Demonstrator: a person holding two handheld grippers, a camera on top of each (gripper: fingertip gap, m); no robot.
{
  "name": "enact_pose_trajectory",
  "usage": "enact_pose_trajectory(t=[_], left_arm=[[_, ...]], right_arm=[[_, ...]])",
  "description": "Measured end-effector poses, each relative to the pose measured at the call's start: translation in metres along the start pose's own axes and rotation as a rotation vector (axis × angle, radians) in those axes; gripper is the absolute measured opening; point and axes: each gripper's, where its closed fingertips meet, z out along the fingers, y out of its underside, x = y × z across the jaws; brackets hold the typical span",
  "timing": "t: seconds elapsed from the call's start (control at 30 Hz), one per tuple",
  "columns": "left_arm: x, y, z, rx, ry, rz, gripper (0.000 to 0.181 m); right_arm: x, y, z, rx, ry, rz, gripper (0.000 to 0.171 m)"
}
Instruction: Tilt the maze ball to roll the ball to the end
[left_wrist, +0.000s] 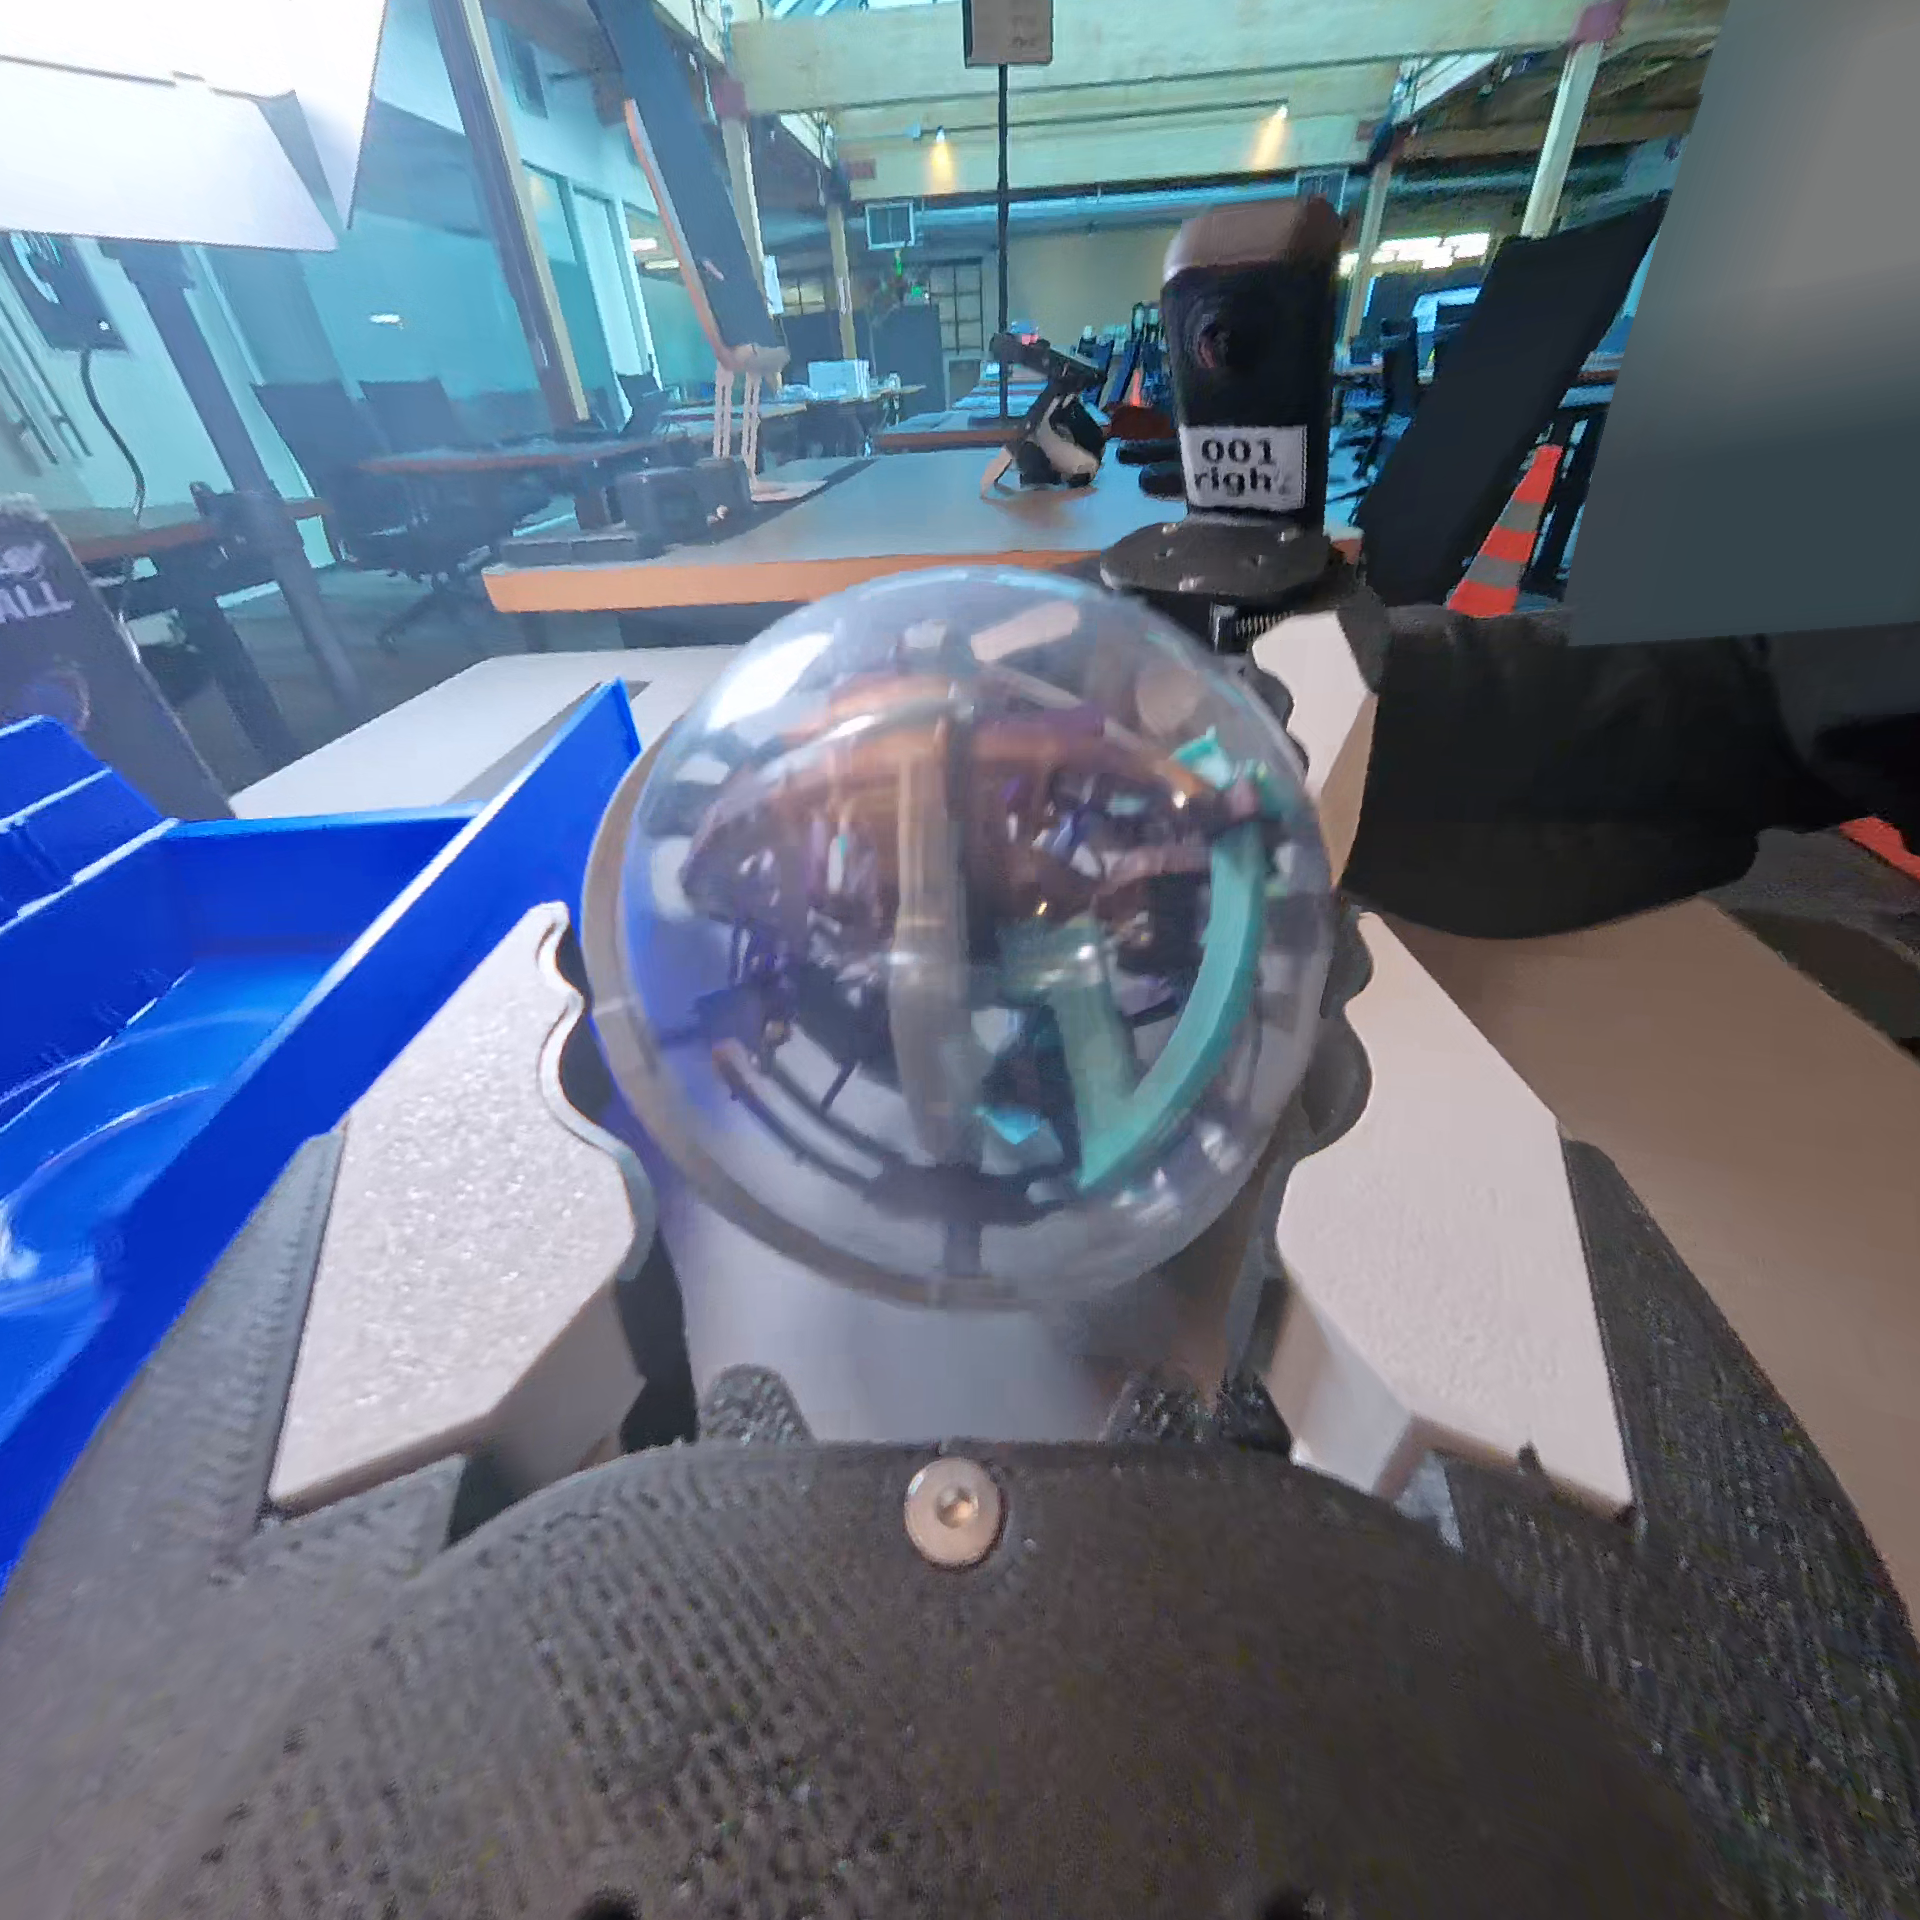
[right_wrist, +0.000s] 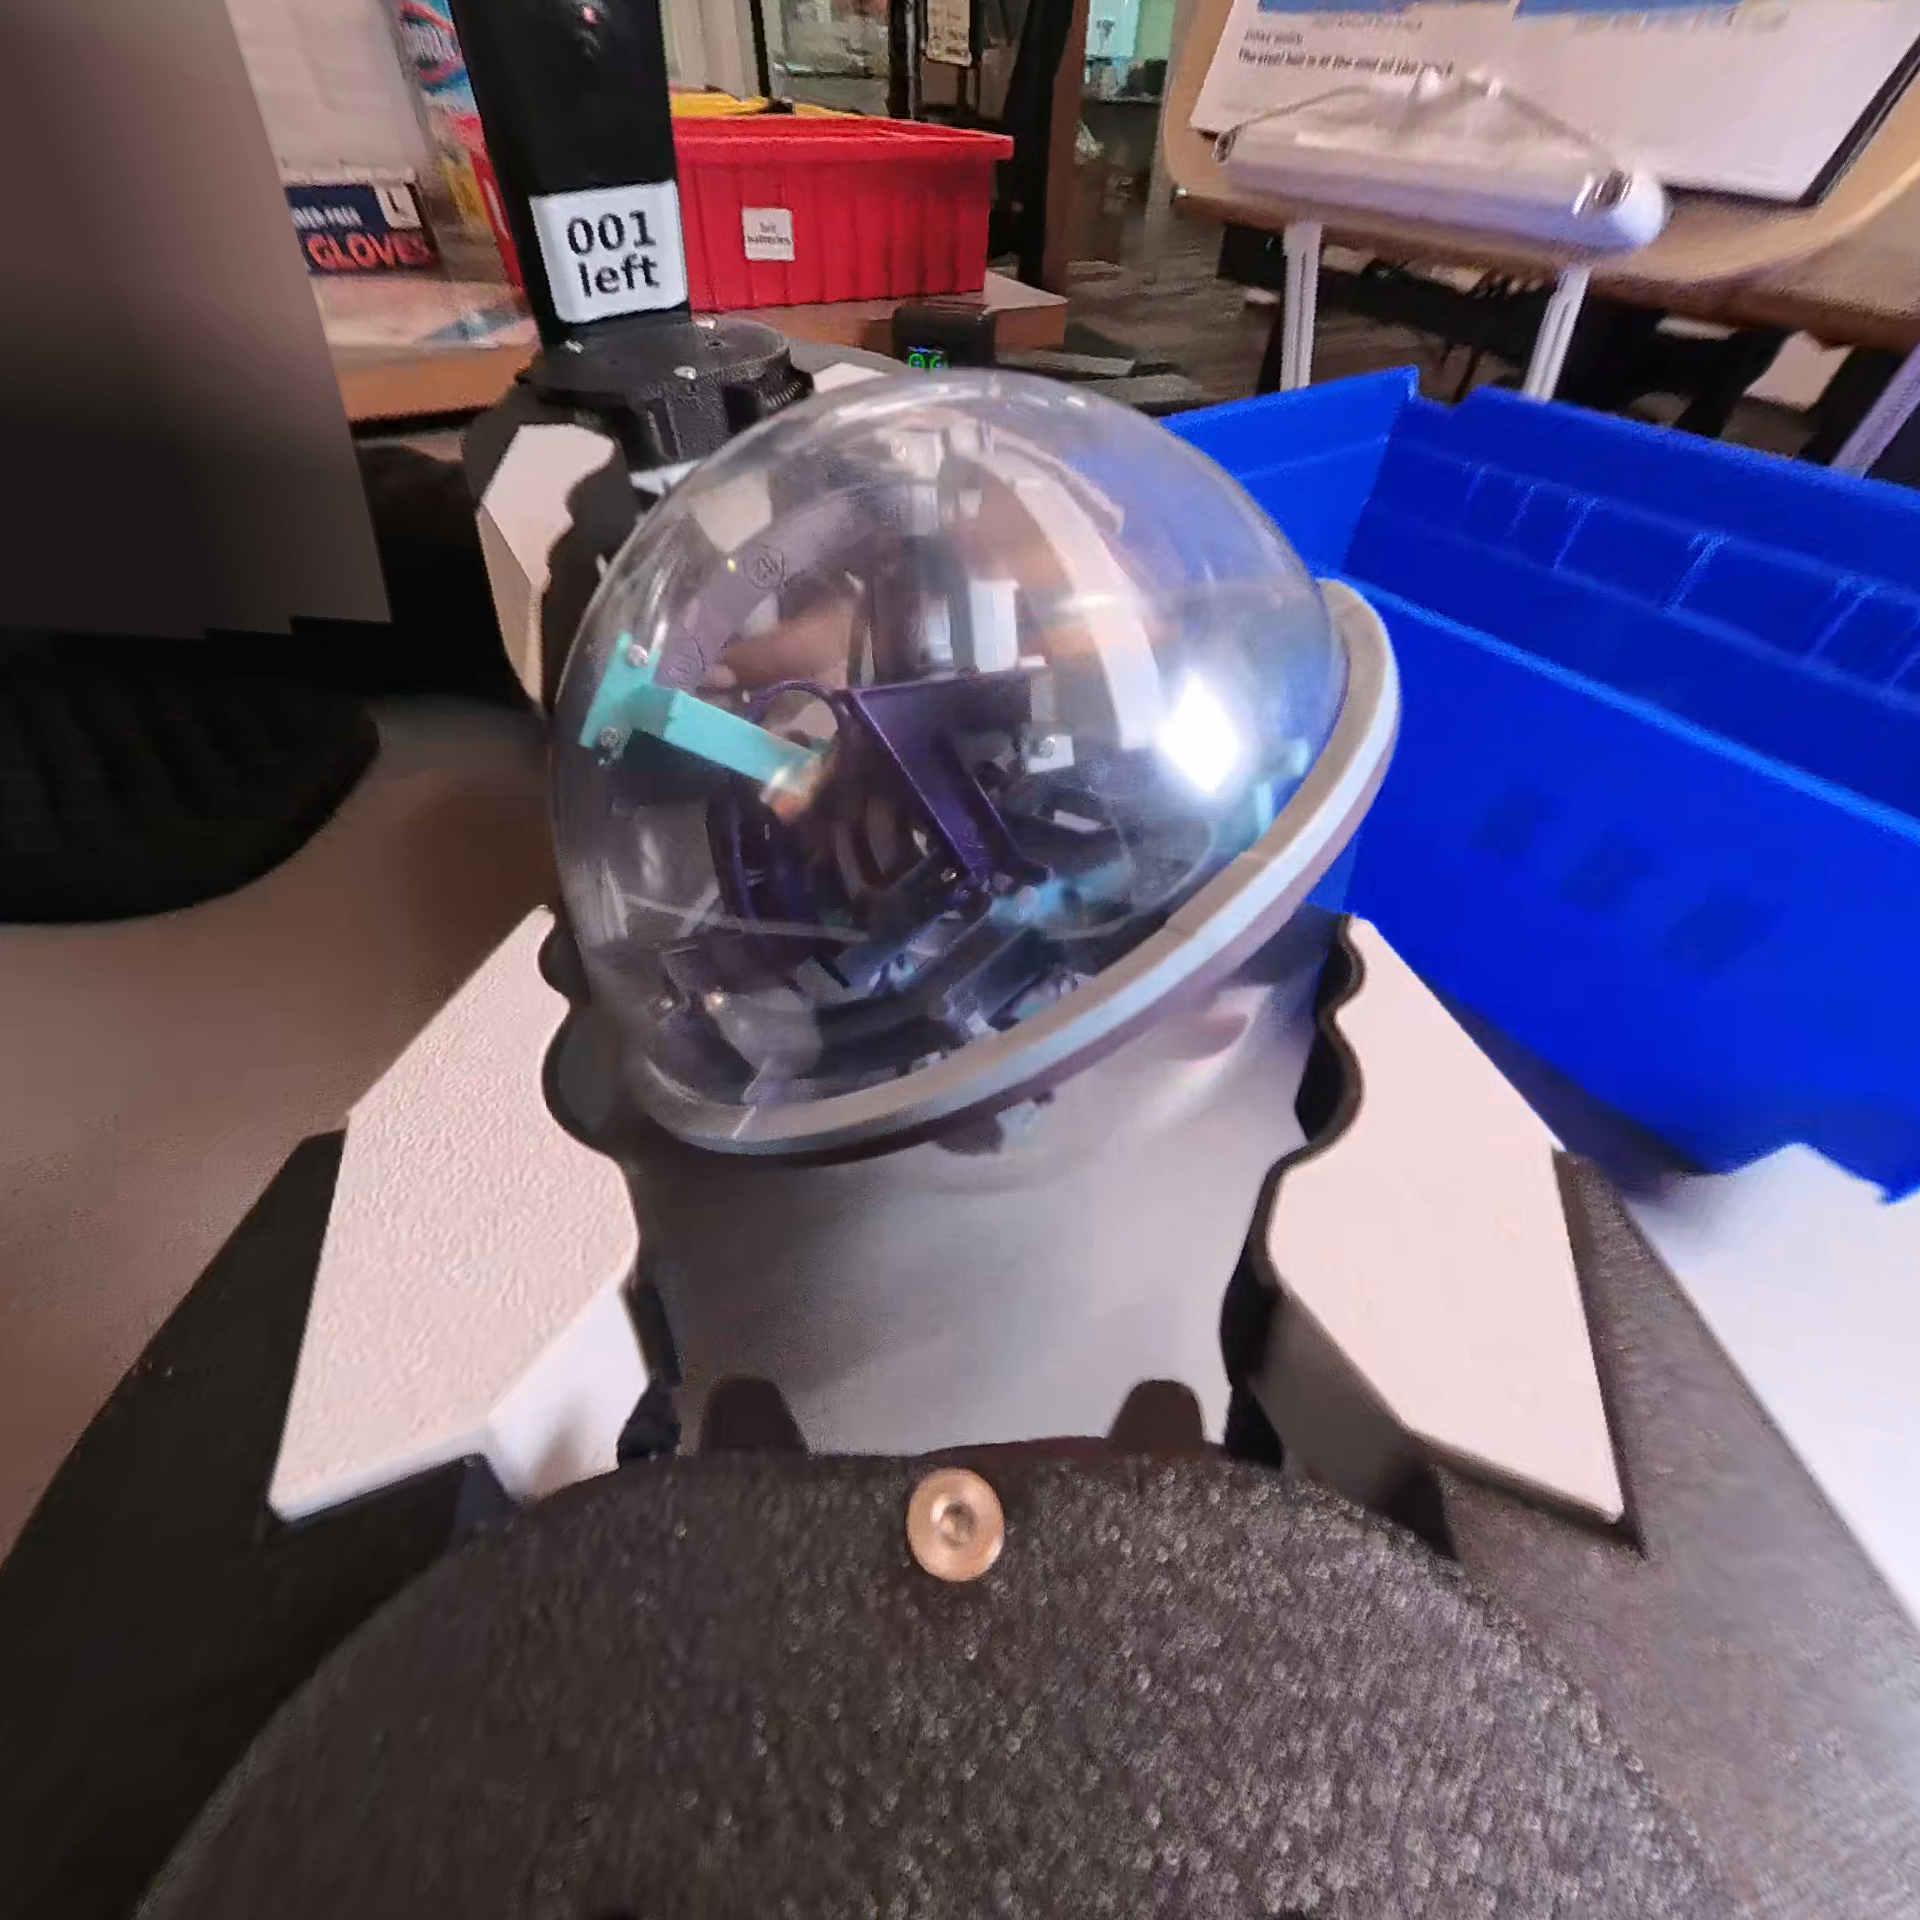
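Clear maze ball (left_wrist: 956, 935) clamped betw. both tools: left gripper (left_wrist: 961, 997) and right gripper (right_wrist: 951, 987) each pinch it from opposite sides; blue bin (left_wrist: 260, 935) just beside.

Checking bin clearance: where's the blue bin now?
Blue bin sits left of the maze ball in the left wrist view, right of it in the right wrist view, close beside it.

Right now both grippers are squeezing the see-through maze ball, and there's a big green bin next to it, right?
Nearly. The bin beside the maze ball is blue, not green; the right wrist view shows it plainly. The rest holds: the left gripper and the right gripper both grip the clear ball.
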Motion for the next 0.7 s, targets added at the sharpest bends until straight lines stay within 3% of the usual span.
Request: enact_pose_trajectory(t=[0.13,0.27,0.43,0.6,0.7], left_arm=[[-0.003,0.029,-0.004,-0.104,0.03,0.013,0.146],[-0.006,0.024,-0.001,-0.076,0.006,-0.02,0.139],[-0.01,0.022,-0.003,-0.062,0.005,-0.111,0.135],[-0.012,0.019,-0.002,-0.048,0.006,-0.136,0.132],[-0.014,0.015,-0.002,-0.037,0.011,-0.154,0.128]], right_arm=[[0.003,0.005,0.002,0.009,-0.052,0.153,0.135],[0.003,0.011,0.005,-0.009,-0.085,0.262,0.135],[0.008,0.023,0.005,-0.106,0.023,0.077,0.141],[0.018,0.001,-0.006,-0.02,0.124,-0.129,0.148],[0.007,0.006,0.0,-0.04,0.087,-0.158,0.146]])
